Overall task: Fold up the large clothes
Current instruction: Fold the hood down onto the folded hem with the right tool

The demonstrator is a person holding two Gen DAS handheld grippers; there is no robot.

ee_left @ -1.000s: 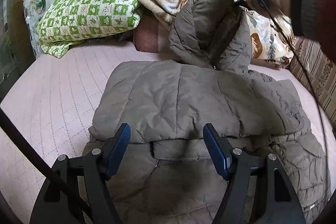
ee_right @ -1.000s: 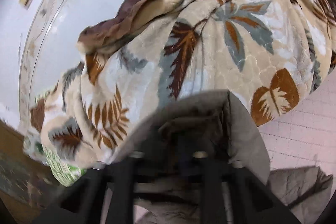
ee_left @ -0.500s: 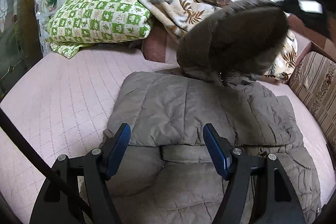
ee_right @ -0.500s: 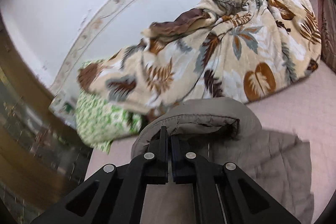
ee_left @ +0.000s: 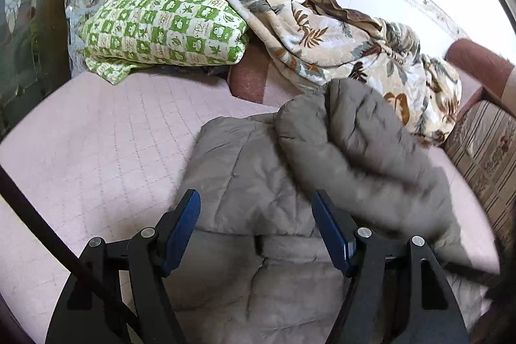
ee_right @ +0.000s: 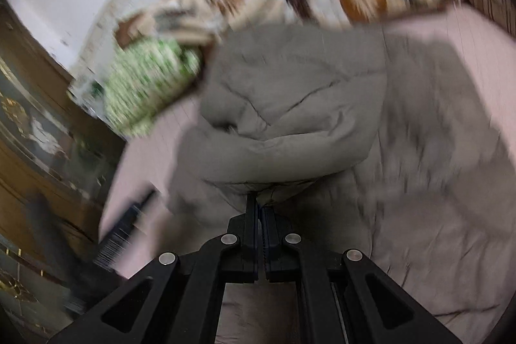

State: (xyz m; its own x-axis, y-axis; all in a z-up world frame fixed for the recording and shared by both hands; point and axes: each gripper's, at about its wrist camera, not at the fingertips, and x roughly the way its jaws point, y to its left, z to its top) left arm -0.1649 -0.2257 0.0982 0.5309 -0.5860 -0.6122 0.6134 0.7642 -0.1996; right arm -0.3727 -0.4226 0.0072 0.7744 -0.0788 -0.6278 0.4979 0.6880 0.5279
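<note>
A large grey-brown quilted coat (ee_left: 258, 176) lies partly folded on the pink quilted bed (ee_left: 96, 144). Its hood (ee_left: 354, 157) is drawn forward over the folded body. My left gripper (ee_left: 256, 215) is open and empty, its blue pads hovering just above the coat's folded edge. My right gripper (ee_right: 259, 208) is shut on the hood's edge, and the hood (ee_right: 290, 105) bulges in front of it over the coat. The right wrist view is blurred by motion.
A green-checked folded quilt (ee_left: 164, 24) and a leaf-patterned blanket (ee_left: 338, 37) are piled at the bed's far side by the white wall. A striped sofa arm (ee_left: 483, 150) borders the right. A dark wooden cabinet (ee_right: 32, 150) stands to the left.
My right gripper has carried the hood from high above the blanket down and forward over the folded coat. My left gripper has stayed open over the coat's near edge.
</note>
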